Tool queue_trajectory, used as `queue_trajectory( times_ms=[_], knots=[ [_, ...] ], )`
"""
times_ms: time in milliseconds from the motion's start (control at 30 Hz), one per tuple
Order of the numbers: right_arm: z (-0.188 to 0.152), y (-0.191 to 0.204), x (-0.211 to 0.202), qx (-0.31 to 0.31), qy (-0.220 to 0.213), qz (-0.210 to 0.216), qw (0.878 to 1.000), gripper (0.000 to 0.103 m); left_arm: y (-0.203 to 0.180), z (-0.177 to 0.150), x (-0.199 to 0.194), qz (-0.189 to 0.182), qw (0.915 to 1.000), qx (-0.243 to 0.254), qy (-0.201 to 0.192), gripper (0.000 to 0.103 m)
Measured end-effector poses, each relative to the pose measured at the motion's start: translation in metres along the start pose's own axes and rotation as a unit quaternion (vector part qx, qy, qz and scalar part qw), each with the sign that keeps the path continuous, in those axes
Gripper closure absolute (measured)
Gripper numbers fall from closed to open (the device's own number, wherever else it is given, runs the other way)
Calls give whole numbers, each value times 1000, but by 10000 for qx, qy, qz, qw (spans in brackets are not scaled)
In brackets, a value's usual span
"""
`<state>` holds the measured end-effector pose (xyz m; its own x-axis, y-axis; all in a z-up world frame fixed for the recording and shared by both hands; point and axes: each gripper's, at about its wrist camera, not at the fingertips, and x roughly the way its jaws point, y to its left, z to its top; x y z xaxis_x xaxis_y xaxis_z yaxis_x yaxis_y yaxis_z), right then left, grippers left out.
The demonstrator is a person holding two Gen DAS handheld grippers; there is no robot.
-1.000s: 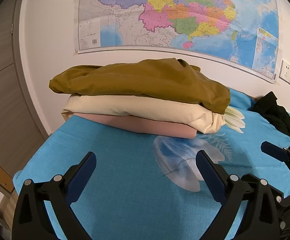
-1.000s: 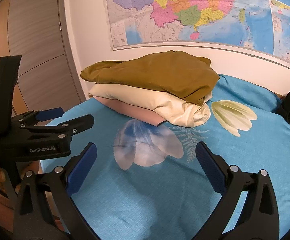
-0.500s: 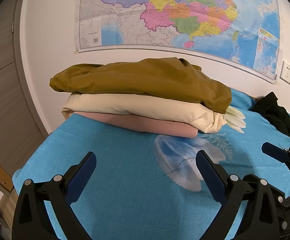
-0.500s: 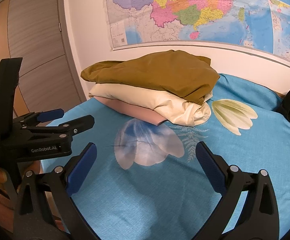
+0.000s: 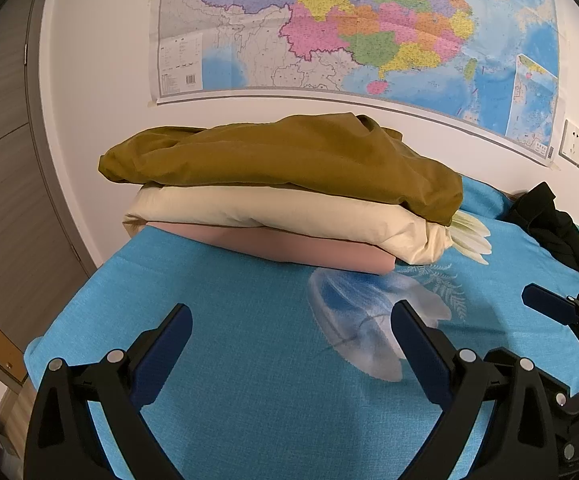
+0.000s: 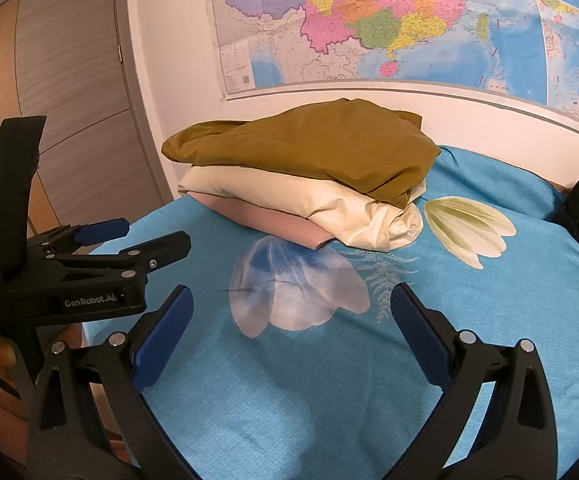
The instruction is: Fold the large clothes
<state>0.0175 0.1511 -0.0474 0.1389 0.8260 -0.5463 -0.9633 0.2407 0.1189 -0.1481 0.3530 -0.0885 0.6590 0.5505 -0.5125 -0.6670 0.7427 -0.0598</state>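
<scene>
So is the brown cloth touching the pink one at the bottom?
Apart. The left wrist view shows the cream cloth lying between the brown cloth and pink cloth.

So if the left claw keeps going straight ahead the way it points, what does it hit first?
Probably the blue bedspread, just short of the folded stack; the pink bottom layer would come next. Depth is hard to judge.

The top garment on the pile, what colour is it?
Mustard-brown top garment, clearest in the right wrist view.

Three folded garments stacked on bed near wall: olive-brown one (image 5: 289, 160) on top, slightly rumpled; cream one (image 5: 281, 214) in the middle; pink one (image 5: 289, 246) at bottom, flat.
</scene>
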Motion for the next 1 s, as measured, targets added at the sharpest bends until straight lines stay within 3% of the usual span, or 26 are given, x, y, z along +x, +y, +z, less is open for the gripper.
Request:
queue_trajectory(
  times_ms=[1000],
  knots=[
    [0, 2, -3, 9, -88, 11, 10000, 6, -4, 0, -1, -27, 10000, 1, 5, 7]
  ],
)
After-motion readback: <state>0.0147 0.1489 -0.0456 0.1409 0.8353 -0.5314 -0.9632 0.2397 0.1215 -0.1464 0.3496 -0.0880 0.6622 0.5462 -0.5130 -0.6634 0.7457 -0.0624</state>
